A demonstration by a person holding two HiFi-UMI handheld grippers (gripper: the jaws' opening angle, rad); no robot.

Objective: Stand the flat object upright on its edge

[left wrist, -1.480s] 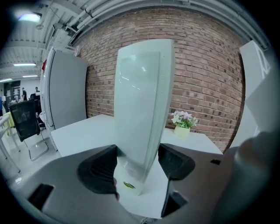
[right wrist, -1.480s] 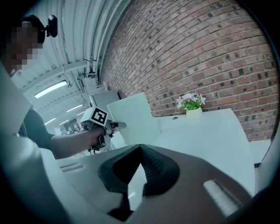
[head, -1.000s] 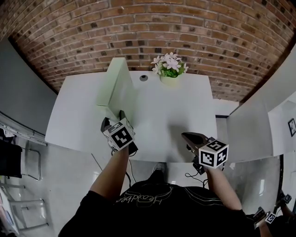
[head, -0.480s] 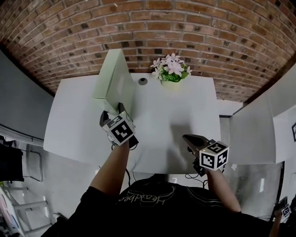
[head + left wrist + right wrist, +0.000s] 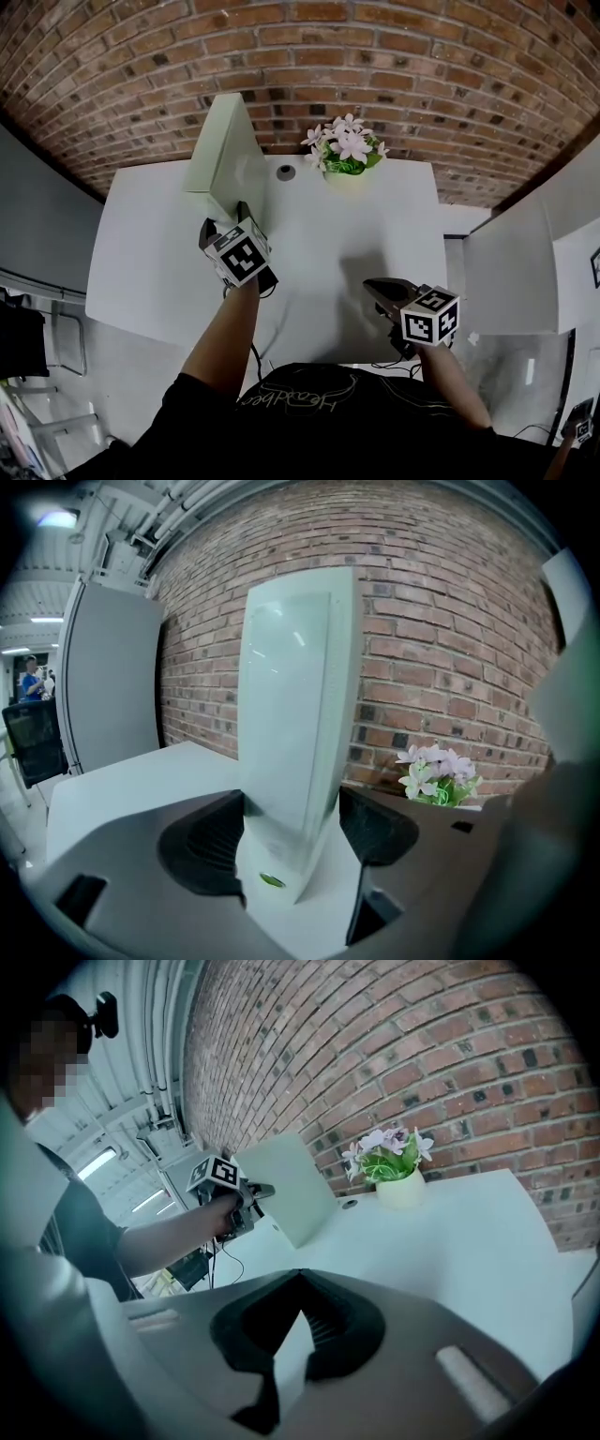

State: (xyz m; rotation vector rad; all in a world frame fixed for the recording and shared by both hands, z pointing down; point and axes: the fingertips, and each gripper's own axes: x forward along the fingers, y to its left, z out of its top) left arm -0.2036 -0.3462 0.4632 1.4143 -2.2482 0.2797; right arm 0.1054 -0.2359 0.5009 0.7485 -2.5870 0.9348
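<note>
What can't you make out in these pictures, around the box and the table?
- Bottom edge of box: head view, left hand-held gripper hides it.
- Green sticker: left gripper view, too small to read.
- Round thing beside flowers: head view, too small to identify.

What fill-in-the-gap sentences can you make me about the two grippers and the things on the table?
The left gripper clamps the pale green board, which stands ____ on its edge.
The right gripper has its jaws ____, with nothing between them.
The flowers sit in front of a wall made of ____.
Missing words: upright; shut; brick.
</note>
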